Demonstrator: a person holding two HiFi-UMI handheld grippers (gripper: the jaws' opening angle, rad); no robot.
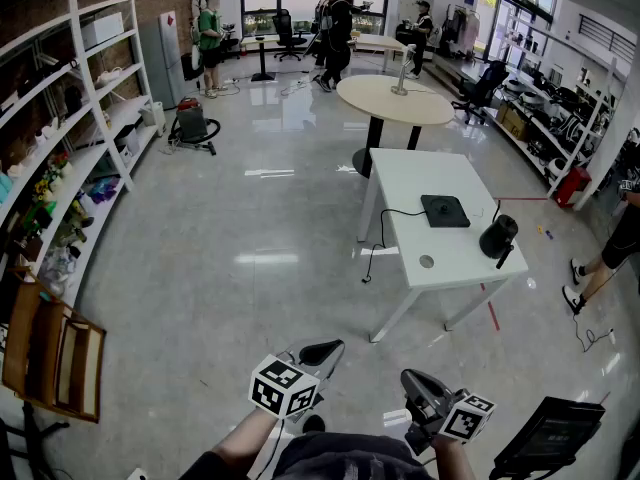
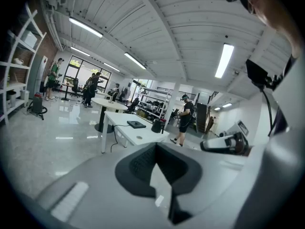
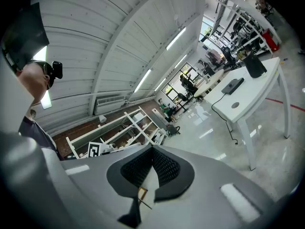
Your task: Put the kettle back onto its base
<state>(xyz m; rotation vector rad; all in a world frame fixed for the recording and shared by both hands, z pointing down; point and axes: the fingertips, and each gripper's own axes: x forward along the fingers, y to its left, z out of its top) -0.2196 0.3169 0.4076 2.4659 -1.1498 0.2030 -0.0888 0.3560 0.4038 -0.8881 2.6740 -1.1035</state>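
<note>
The black kettle (image 1: 498,236) stands at the right edge of a white table (image 1: 430,183), a little apart from its flat black base (image 1: 445,210) in the middle of the tabletop. Both grippers hang low and close to my body, well short of the table. My left gripper (image 1: 322,351) and right gripper (image 1: 420,381) are shut with nothing between their jaws. In the left gripper view the left gripper (image 2: 155,148) points toward the table (image 2: 125,128), the kettle (image 2: 157,125) and the base (image 2: 137,124). In the right gripper view the right gripper (image 3: 152,150) sits below the kettle (image 3: 255,66) and base (image 3: 233,86).
A cable (image 1: 378,238) hangs from the base off the table's left side. A round table (image 1: 393,98) stands behind it. White shelves (image 1: 70,138) line the left wall, with a wooden crate (image 1: 50,353) near me. A person (image 1: 610,253) stands right of the table; others are far back.
</note>
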